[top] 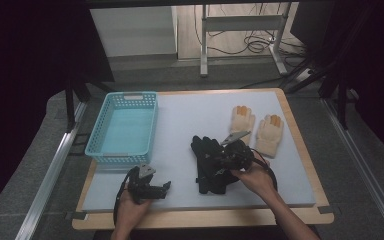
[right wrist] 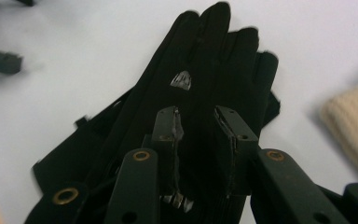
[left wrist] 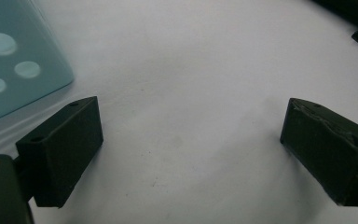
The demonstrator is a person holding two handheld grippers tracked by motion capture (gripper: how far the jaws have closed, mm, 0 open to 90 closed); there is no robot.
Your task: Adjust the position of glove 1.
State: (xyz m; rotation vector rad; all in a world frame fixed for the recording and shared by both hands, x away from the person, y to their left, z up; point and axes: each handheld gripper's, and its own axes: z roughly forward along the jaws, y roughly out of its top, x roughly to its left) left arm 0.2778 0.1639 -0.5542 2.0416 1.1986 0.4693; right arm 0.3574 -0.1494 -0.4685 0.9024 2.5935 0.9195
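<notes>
We see the black gloves (top: 210,165) lying in a pile in the middle of the desk (top: 300,200), on its white mat. They are the thing we are working on. In the right gripper view the same black gloves (right wrist: 205,88) stretch away from us with their fingers pointing forward. Our right tongs (right wrist: 199,140) sit over the cuff end, and the two jaws are pulled in close with black cloth between them. We think they are pinching the gloves. From above, the right tongs (top: 232,157) rest right on top of the pile.

Our left tongs (left wrist: 191,149) are spread wide apart, with nothing between them but bare white mat. From above, the left tongs (top: 162,189) wait near the front edge of the desk, just in front of the blue basket (top: 145,100).

The basket has nothing in it. Two tan gloves (top: 257,130) lie side by side at the far right of the mat, just beside the black ones.

So we think the job has only begun. The black gloves are grabbed but not lifted yet. If the gloves are meant for the basket, all of them are left to move.
</notes>
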